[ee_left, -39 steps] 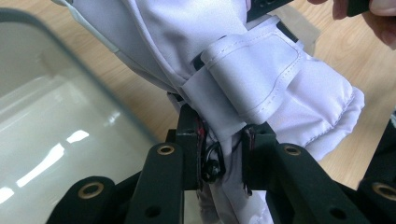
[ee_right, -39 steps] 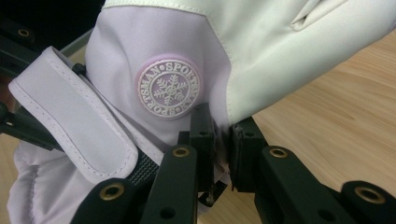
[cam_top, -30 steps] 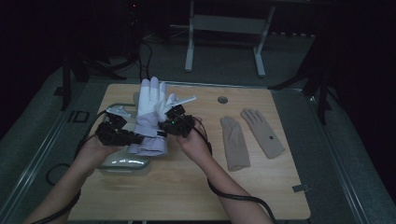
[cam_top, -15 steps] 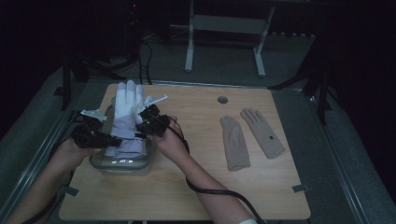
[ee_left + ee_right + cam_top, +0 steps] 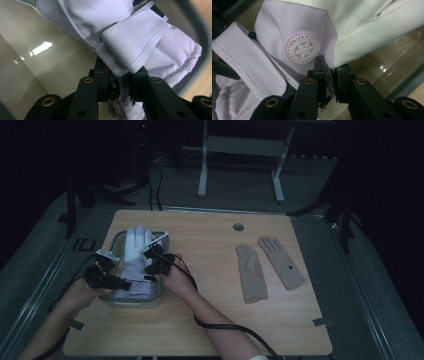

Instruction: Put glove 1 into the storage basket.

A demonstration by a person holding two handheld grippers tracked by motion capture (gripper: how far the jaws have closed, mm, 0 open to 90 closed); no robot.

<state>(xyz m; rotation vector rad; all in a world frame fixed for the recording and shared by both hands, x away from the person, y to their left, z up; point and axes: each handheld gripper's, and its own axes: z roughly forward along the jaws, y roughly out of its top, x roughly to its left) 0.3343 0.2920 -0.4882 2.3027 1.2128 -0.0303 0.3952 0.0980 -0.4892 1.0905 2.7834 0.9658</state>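
Fabric of a padded white ski glove [image 5: 136, 262] is pinched at the cuff end from both sides, and the glove is seen lying in a clear rectangular plastic container [image 5: 159, 296] at the left of the light wooden table [image 5: 210, 320]. The glove's fingers point away from the person, up over the container's far rim. The left gripper [image 5: 116, 283] is clenched on a fold of the white cuff; in the left gripper view its black jaws are pressed onto the stitched strap [image 5: 135, 41] with cloth bunched between them. The right gripper [image 5: 150, 266] is likewise clamped on the glove's opposite edge; in the right gripper view a seam is caught between its jaws, just below a round embroidered snowflake badge [image 5: 304, 49]. The container's glossy wall [image 5: 387, 62] is seen beside the glove. Well apart, on the right half of the table, a pair of flat beige knit gloves [image 5: 270, 265] is laid side by side.
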